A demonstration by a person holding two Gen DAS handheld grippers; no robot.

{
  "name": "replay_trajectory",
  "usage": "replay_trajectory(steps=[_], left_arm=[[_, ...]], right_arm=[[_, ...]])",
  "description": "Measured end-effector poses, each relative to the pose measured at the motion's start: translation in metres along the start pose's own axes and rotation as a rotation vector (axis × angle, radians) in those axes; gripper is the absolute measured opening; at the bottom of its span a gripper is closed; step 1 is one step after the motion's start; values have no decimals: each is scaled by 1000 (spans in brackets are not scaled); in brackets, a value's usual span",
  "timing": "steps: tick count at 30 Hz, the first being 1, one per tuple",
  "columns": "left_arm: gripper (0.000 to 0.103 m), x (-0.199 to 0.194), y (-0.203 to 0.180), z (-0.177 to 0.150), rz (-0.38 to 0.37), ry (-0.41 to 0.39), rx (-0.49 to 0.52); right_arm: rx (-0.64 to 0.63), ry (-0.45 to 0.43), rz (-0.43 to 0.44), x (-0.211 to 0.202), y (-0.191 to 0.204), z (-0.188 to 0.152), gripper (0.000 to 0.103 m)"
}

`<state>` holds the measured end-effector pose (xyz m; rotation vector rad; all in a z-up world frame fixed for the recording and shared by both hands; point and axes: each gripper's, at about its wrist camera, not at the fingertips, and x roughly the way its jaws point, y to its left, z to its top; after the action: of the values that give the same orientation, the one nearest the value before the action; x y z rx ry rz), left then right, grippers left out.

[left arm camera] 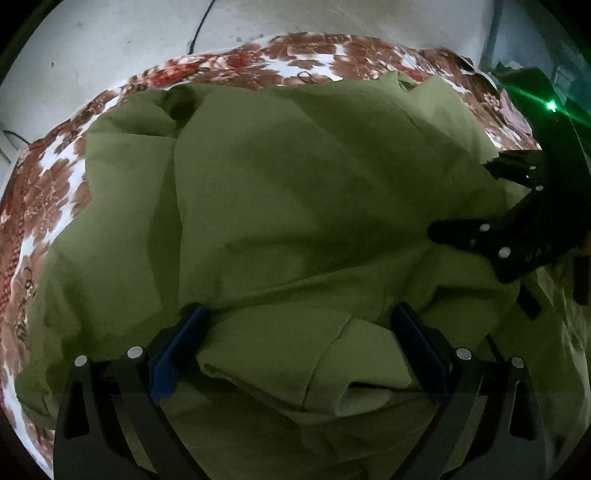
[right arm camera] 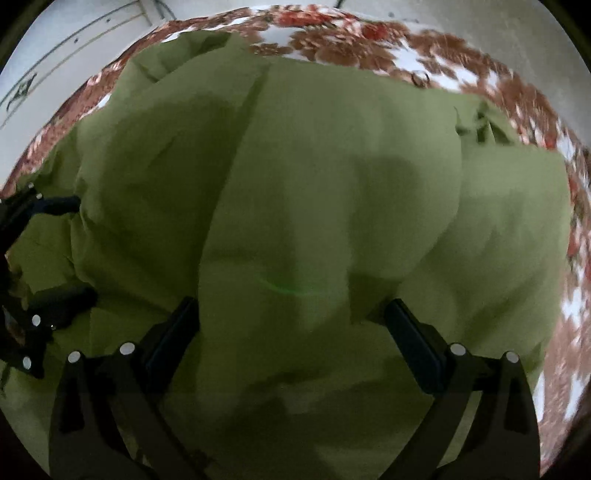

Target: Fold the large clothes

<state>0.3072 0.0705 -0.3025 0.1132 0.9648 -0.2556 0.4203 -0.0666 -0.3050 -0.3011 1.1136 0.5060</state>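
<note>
A large green garment (left arm camera: 295,206) lies spread and rumpled over a flowered sheet (left arm camera: 48,192), which shows as a brown, red and white band from about 8 o'clock round to 2 o'clock in the left wrist view. Beyond the sheet at 12 o'clock is a pale floor (left arm camera: 110,40) with a thin dark cable (left arm camera: 201,27) running across it.

The left hand-held gripper (left arm camera: 299,339) stands wide, its two blue-padded fingers well apart at 7 and 5 o'clock. Between them sits a folded edge of the garment, a thick doubled layer with a rounded end toward 5 o'clock; the cloth lies between the fingers but they are not pressed on it.

The right hand-held gripper (left arm camera: 465,199) enters the left wrist view at 3 o'clock, its black fingers spread and resting against the cloth. A small green light (left arm camera: 551,106) glows on its body at 2 o'clock.

In the right wrist view the garment (right arm camera: 314,192) fills nearly the whole frame, with a long crease running from 12 o'clock down toward the centre. The right hand-held gripper (right arm camera: 291,325) is wide open there too, its dark fingers either side of a raised fold of cloth. The left hand-held gripper (right arm camera: 70,254) shows at 9 o'clock, fingers apart on the cloth. The flowered sheet (right arm camera: 517,96) curves along the edge from 12 to 4 o'clock
</note>
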Motion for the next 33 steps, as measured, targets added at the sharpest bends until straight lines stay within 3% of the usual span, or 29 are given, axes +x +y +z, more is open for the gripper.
replay_trajectory(steps=[4, 14, 19, 24, 33], left_arm=[[98, -1, 0, -1, 27, 9, 34], [99, -23, 3, -16, 85, 48, 36], [98, -68, -6, -10, 120, 10, 34], [97, -131, 0, -18, 157, -59, -38], [97, -199, 10, -69, 194, -55, -145]], right_arm=[[-49, -22, -39, -10, -1, -4, 98], [-76, -19, -33, -30, -11, -19, 98], [-79, -57, -23, -65, -11, -24, 98], [-88, -75, -42, -105, -14, -37, 98], [19, -23, -67, -149, -41, -106, 98]])
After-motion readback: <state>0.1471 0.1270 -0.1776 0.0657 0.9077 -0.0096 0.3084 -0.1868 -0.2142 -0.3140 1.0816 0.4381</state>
